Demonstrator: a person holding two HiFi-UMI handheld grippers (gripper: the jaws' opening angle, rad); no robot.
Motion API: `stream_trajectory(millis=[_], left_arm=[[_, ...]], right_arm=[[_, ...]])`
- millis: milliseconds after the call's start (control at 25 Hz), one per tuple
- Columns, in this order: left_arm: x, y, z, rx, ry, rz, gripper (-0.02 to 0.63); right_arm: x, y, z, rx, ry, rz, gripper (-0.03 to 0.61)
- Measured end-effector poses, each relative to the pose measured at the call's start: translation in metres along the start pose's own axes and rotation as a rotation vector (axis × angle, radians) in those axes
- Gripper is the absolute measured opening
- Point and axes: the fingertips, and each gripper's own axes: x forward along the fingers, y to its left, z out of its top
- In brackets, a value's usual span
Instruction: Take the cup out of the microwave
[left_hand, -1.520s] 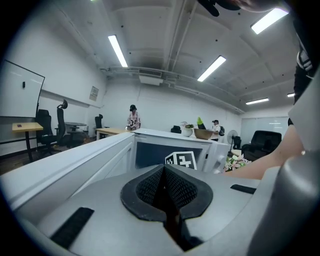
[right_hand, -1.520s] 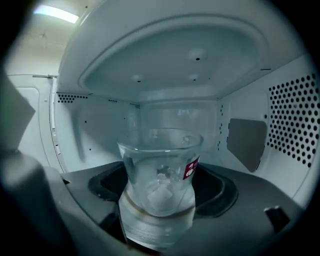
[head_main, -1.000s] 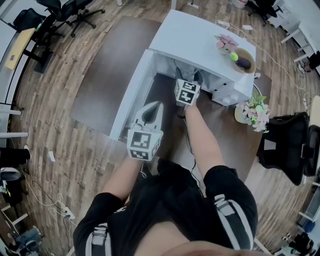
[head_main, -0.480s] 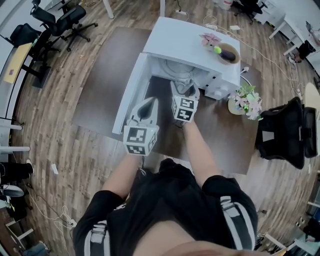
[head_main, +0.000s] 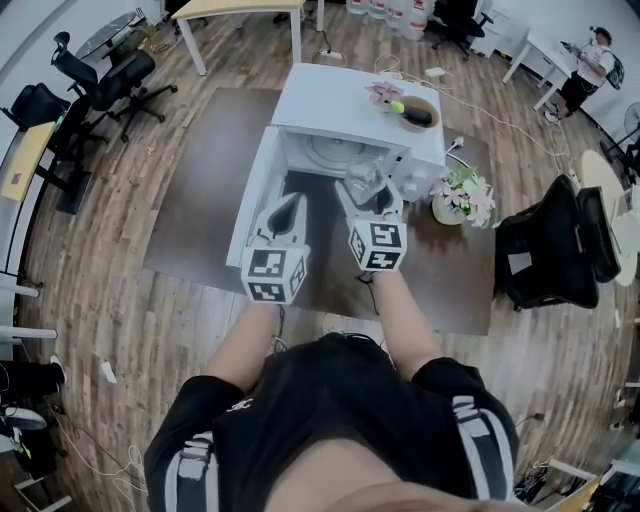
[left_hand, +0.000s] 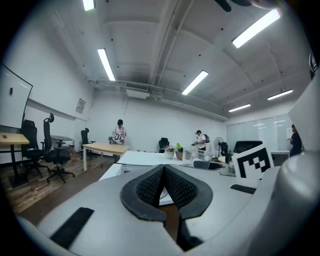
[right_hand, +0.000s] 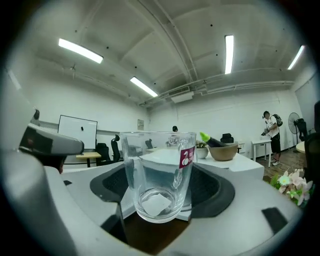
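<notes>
A white microwave (head_main: 340, 105) stands on the brown table, its door (head_main: 256, 195) swung open to the left and its cavity (head_main: 330, 152) showing a turntable. My right gripper (head_main: 368, 192) is shut on a clear glass cup (head_main: 364, 180) and holds it just in front of the cavity. In the right gripper view the cup (right_hand: 159, 172), with a red cherry label, sits upright between the dark pads (right_hand: 212, 190) of the right gripper (right_hand: 159, 187). My left gripper (head_main: 288, 208) hovers beside the open door, shut with nothing in it; its jaws (left_hand: 164, 175) meet tip to tip.
On the microwave top sit a bowl (head_main: 417, 113) with an aubergine and a pink flower (head_main: 383, 93). A flower pot (head_main: 456, 198) stands right of the microwave. A black chair (head_main: 545, 245) is at the table's right; more chairs (head_main: 95, 85) stand far left.
My right gripper has drawn back out of the microwave cavity toward me with the cup in it. The left gripper has stayed by the door.
</notes>
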Motion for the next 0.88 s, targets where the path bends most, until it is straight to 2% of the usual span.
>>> stream_trajectory(millis=[280,480,880], left_arm=[[-0.003,-0.018,0.018,0.032,-0.036,-0.044,0.002],[-0.001,-0.026,0.019,0.049,-0.04,-0.067,0.002],[0.0,-0.036,0.024,0.059,-0.044,-0.096,0.002]], right_arm=[[-0.041,-0.007,0.039,0.038,-0.057,-0.053,0.364],[-0.054,-0.014,0.04,-0.007,-0.055,-0.105,0.364],[-0.066,-0.02,0.045,0.013,-0.064,-0.119,0.364]])
